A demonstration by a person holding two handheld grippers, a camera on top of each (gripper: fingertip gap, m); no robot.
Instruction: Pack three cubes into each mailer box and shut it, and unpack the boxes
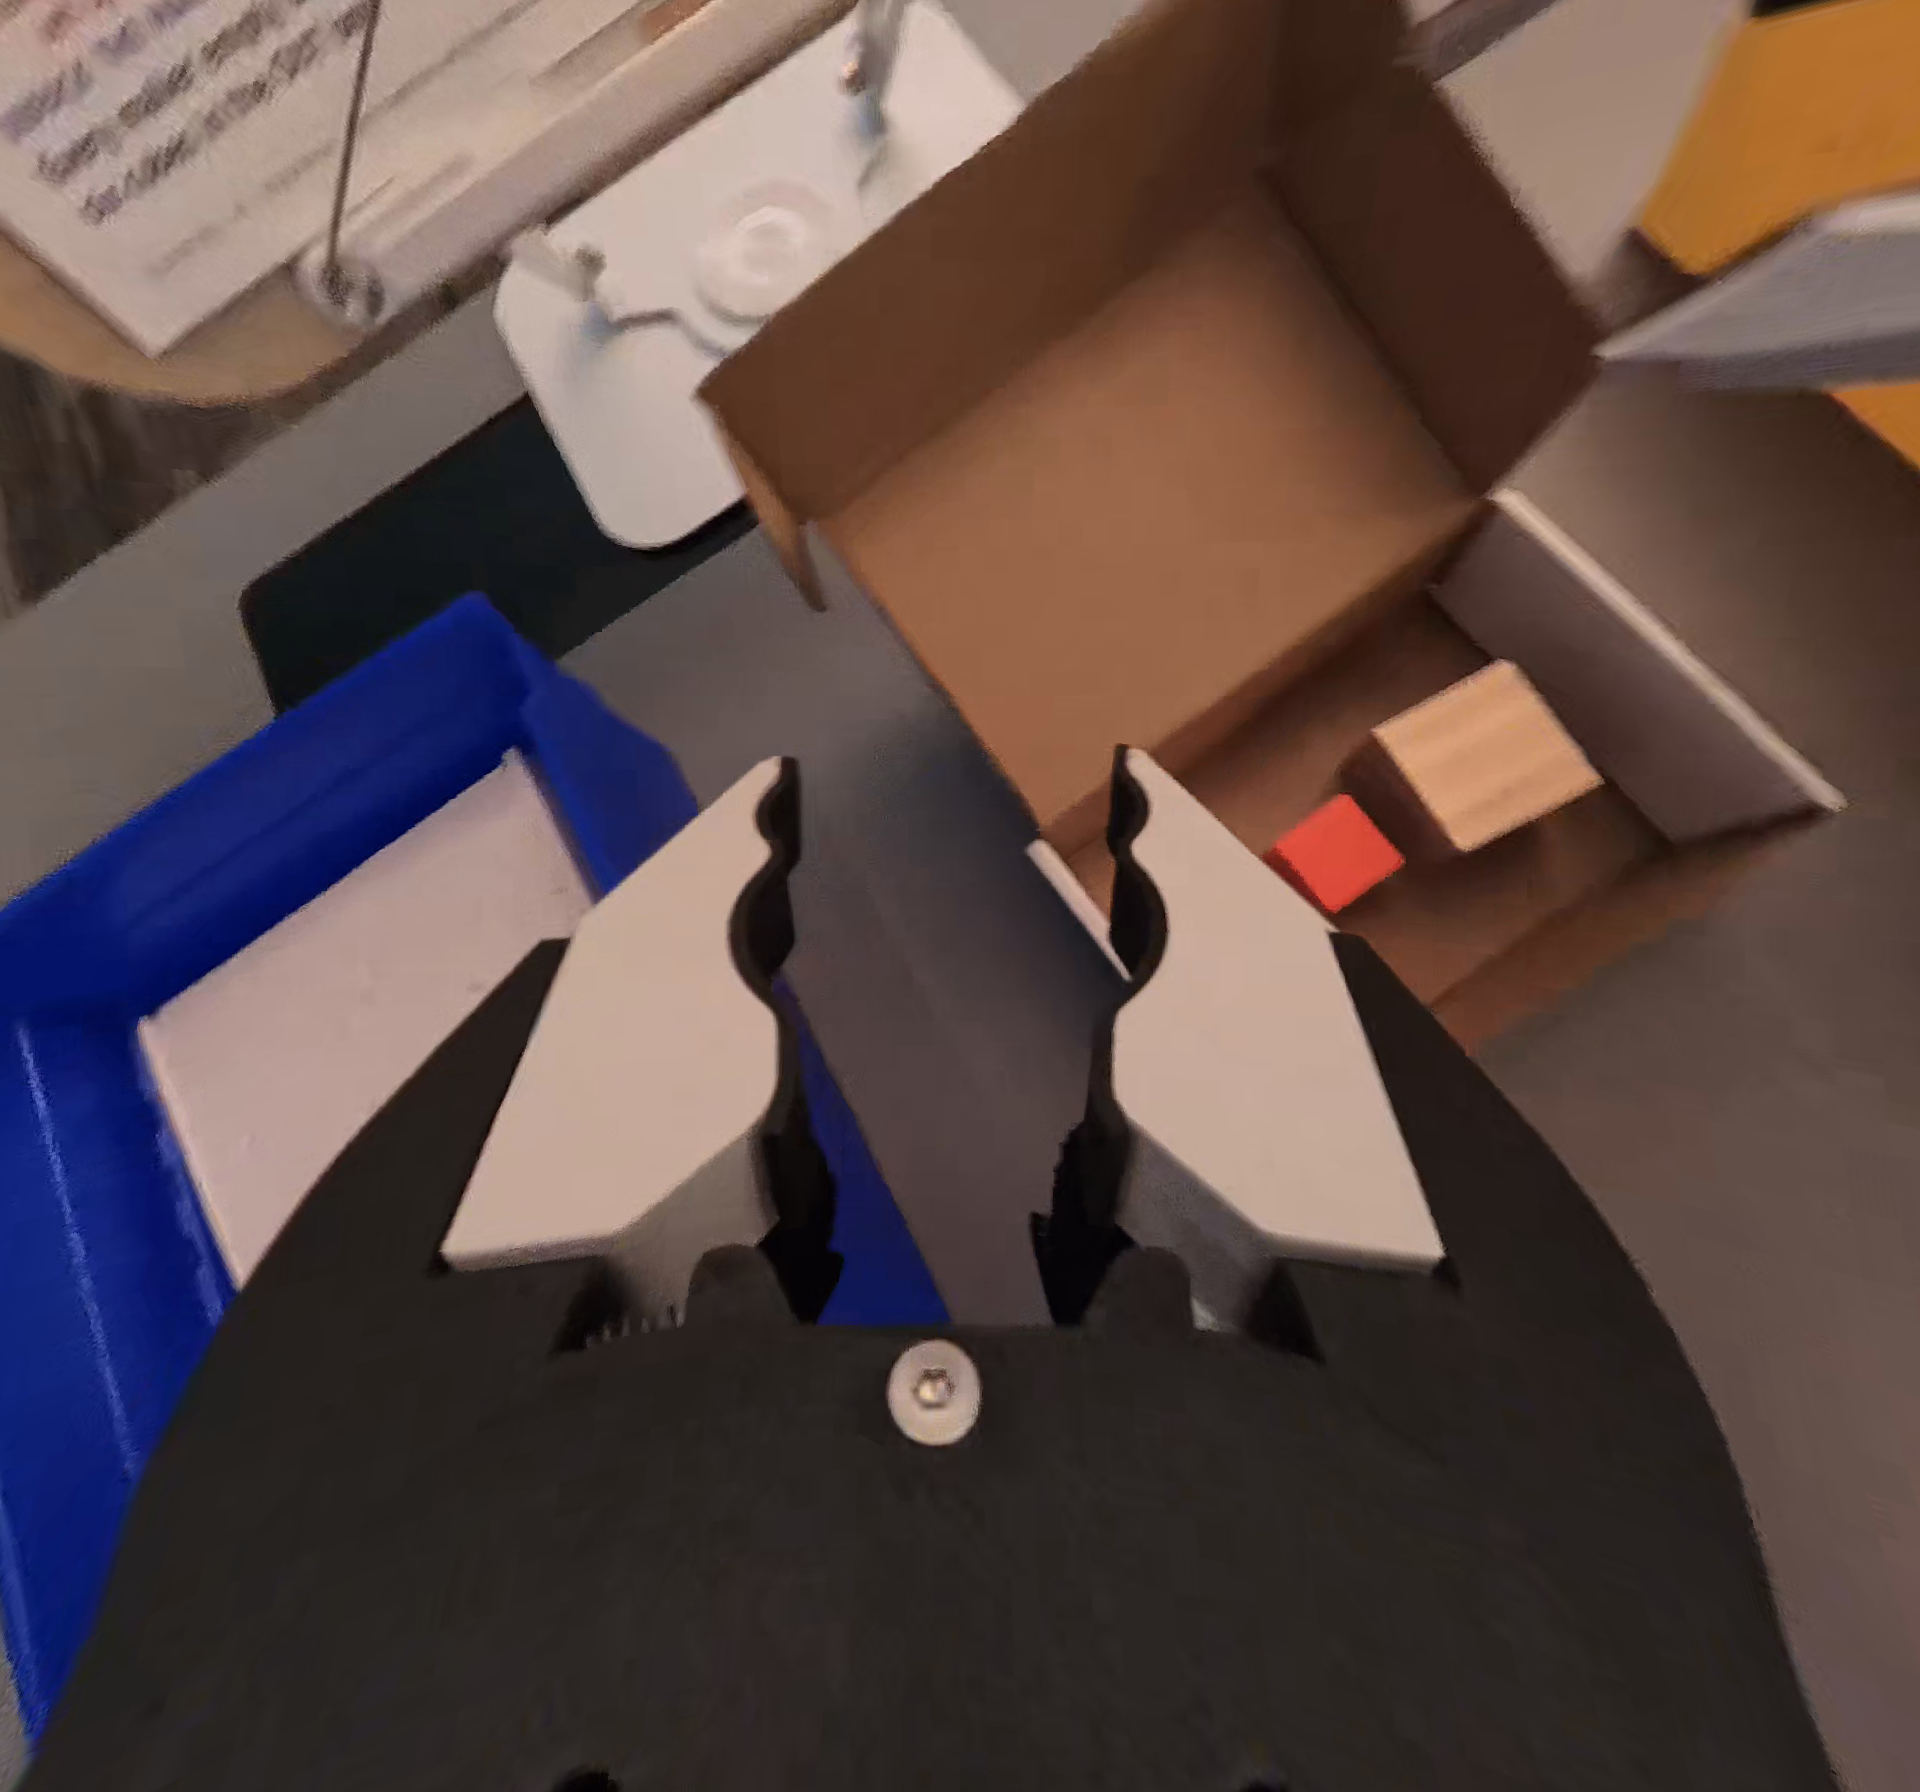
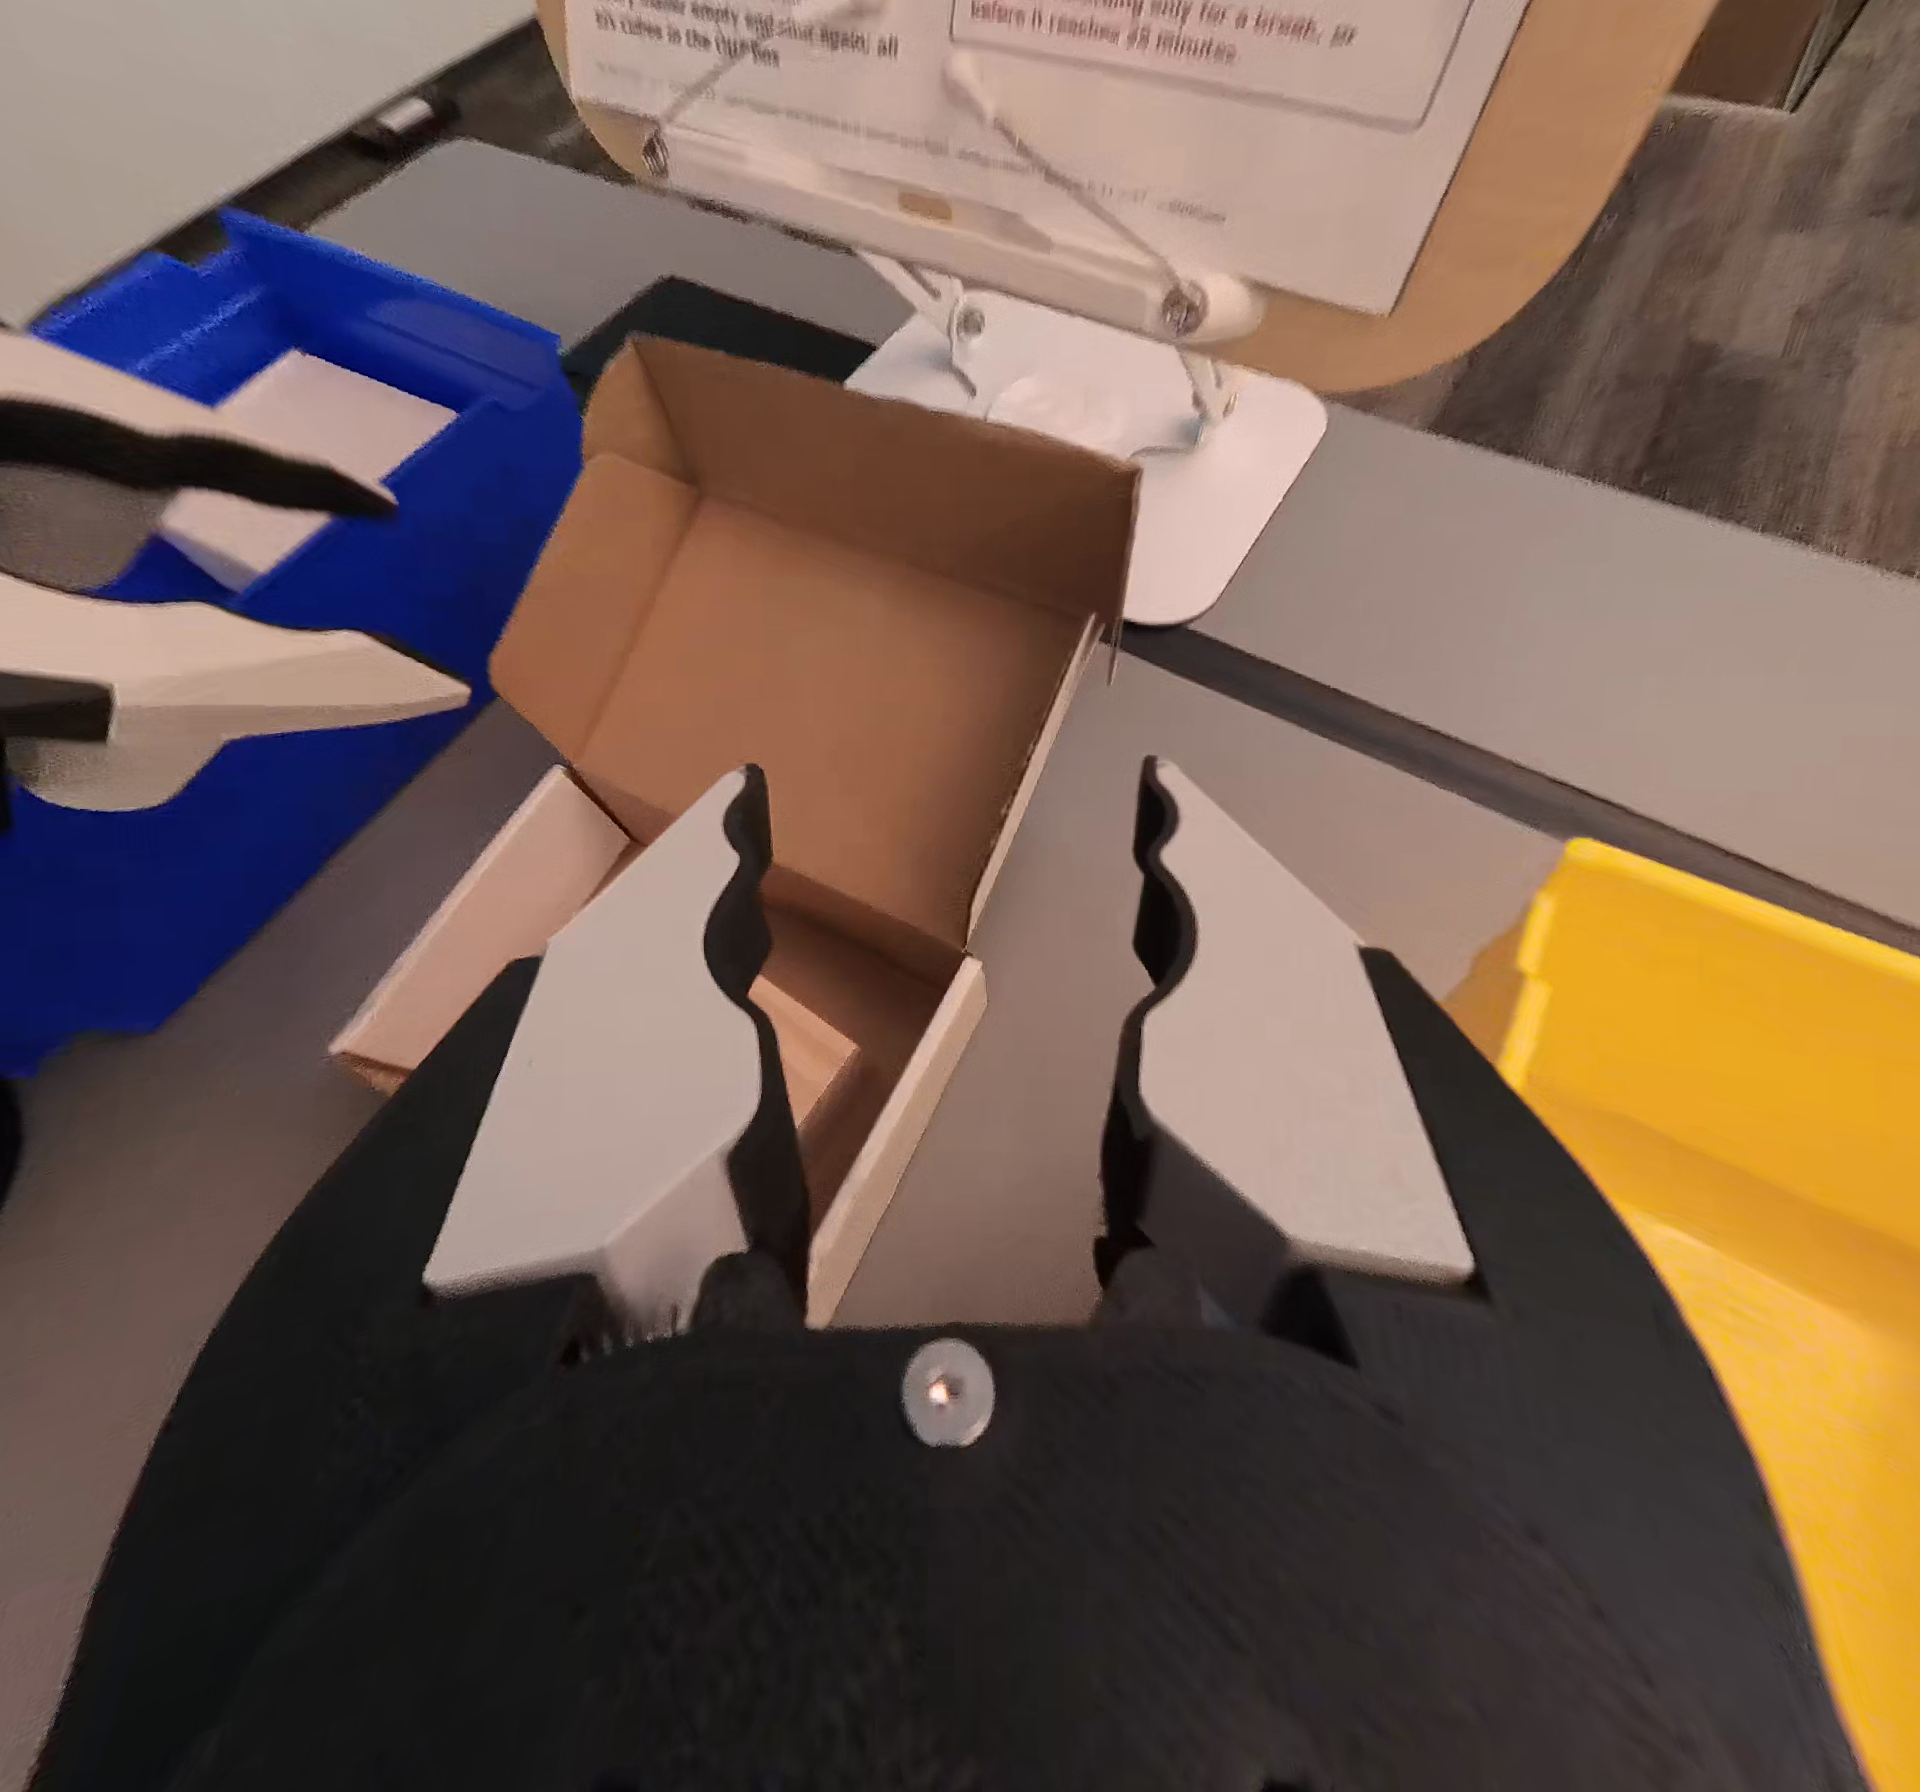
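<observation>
While the box stands open on the counter, both hand-held grippers hover empty, jaws apart. Left by the blue bin; right over the box's right wall.

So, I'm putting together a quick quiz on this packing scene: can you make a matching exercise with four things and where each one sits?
Things:
1. red cube
2. white mailer box
3. yellow bin
4. sign stand

Places:
A. beyond the open mailer box, at the table's far side
B. inside the blue bin
C. on the open mailer box's floor, beside the wooden cube
D. beside the right gripper, on its right

Pairs: 1-C, 2-B, 3-D, 4-A
</observation>
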